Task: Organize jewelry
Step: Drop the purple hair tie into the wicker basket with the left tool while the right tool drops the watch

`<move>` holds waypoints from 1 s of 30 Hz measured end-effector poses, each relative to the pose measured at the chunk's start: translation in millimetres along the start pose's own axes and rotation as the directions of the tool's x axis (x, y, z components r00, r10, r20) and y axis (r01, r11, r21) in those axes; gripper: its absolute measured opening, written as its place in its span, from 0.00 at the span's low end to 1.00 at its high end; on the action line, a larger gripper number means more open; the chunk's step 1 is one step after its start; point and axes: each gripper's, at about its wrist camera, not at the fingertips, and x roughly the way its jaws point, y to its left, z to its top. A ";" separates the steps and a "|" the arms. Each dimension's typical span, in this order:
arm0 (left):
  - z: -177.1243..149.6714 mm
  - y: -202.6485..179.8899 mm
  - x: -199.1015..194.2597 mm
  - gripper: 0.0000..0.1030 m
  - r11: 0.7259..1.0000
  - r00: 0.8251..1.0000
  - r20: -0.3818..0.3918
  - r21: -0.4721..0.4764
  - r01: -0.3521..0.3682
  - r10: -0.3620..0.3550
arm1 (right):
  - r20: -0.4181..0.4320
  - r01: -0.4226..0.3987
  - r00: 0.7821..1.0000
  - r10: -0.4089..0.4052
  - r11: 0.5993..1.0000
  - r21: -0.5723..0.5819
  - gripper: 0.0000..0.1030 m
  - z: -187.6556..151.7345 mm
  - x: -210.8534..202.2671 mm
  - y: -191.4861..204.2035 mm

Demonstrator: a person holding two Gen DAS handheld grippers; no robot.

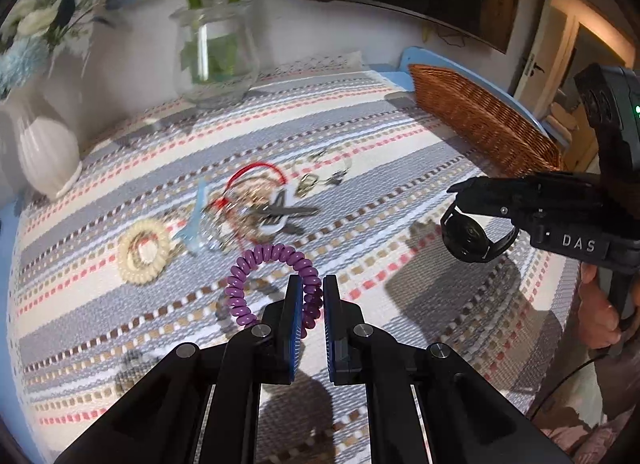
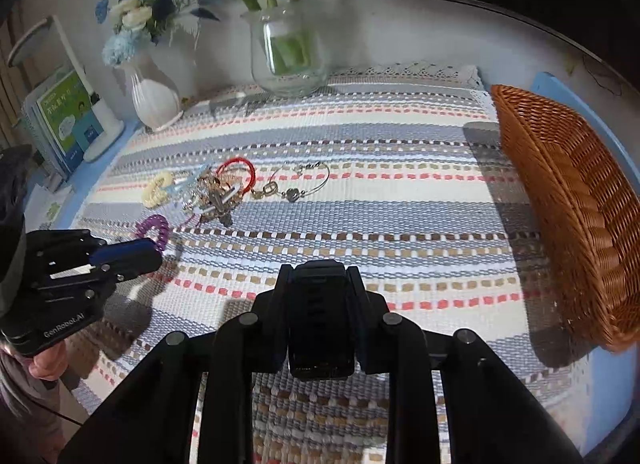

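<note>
**Watch and purple coil band being held above the striped bench**

A purple coil band [image 1: 276,284] is being gripped between the blue pads of the left gripper [image 1: 312,304], the jaws being closed on one side of its loop. The same band [image 2: 154,229] is being seen from the right wrist view at the tip of the left gripper [image 2: 154,250], whose body is lettered "GenRobot.AI".

A black watch [image 1: 474,236] is being clamped by the right gripper [image 1: 466,199], whose housing is marked "DAS". In the right wrist view the watch strap [image 2: 318,316] is being pinched between the jaws of the right gripper [image 2: 318,276].

The remaining jewelry is being left in a pile [image 1: 256,207] on the striped cloth [image 1: 400,167] covering the bench. Taking the pile as landmark: a red cord loop [image 2: 238,173] is lying on its far side, a cream coil band [image 2: 156,189] just to its left, a thin wire bracelet [image 2: 304,181] just to its right, and the purple band near its front. A wicker basket [image 2: 568,199] is standing well to the right of the pile. Behind the pile, a glass vase [image 2: 286,51] with green stems and a white vase [image 2: 154,93] of blue and white flowers are standing. A green book [image 2: 66,115] is propped far left of the pile; its lettering is too blurred to be read.
</note>
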 end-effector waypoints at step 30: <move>226.4 -228.2 155.3 0.09 0.927 0.953 -0.126 0.228 0.296 -0.274 | 0.067 -0.050 0.998 0.021 0.878 0.476 0.28 12.0 -72.2 -272.1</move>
